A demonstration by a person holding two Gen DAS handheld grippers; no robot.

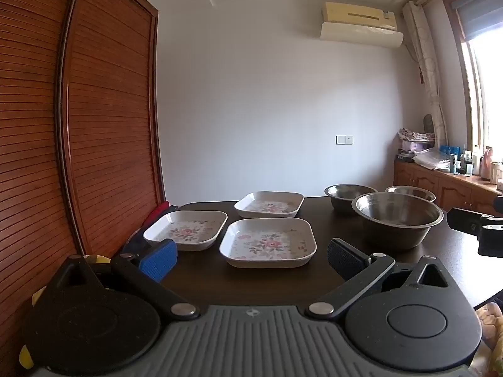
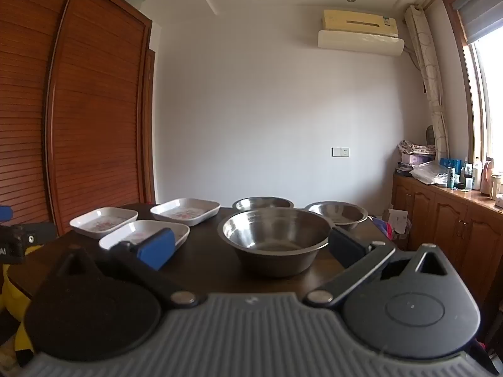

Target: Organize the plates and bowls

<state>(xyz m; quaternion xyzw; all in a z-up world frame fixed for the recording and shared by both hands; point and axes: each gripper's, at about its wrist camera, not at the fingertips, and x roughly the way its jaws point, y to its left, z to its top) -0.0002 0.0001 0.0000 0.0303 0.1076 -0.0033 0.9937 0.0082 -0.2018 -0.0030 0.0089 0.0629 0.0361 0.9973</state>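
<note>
Three square white plates with a pink flower print lie on a dark table (image 1: 201,279): the nearest plate (image 1: 268,242), a left plate (image 1: 186,229) and a far plate (image 1: 269,204). Three steel bowls stand to their right: a large near bowl (image 1: 397,218), a far bowl (image 1: 349,195) and a small far-right bowl (image 1: 410,193). My left gripper (image 1: 251,262) is open, just short of the nearest plate, with nothing between its pads. My right gripper (image 2: 251,249) is open too, facing the large bowl (image 2: 276,238), which sits beyond its fingertips. The other bowls (image 2: 262,203) (image 2: 338,215) and plates (image 2: 185,211) (image 2: 103,221) (image 2: 144,234) lie behind.
A tall slatted wooden wardrobe (image 1: 94,125) stands close on the left of the table. A low wooden cabinet (image 2: 446,216) with bottles and bags runs under the window at right. Red and dark cloth (image 1: 157,212) lies at the table's left edge.
</note>
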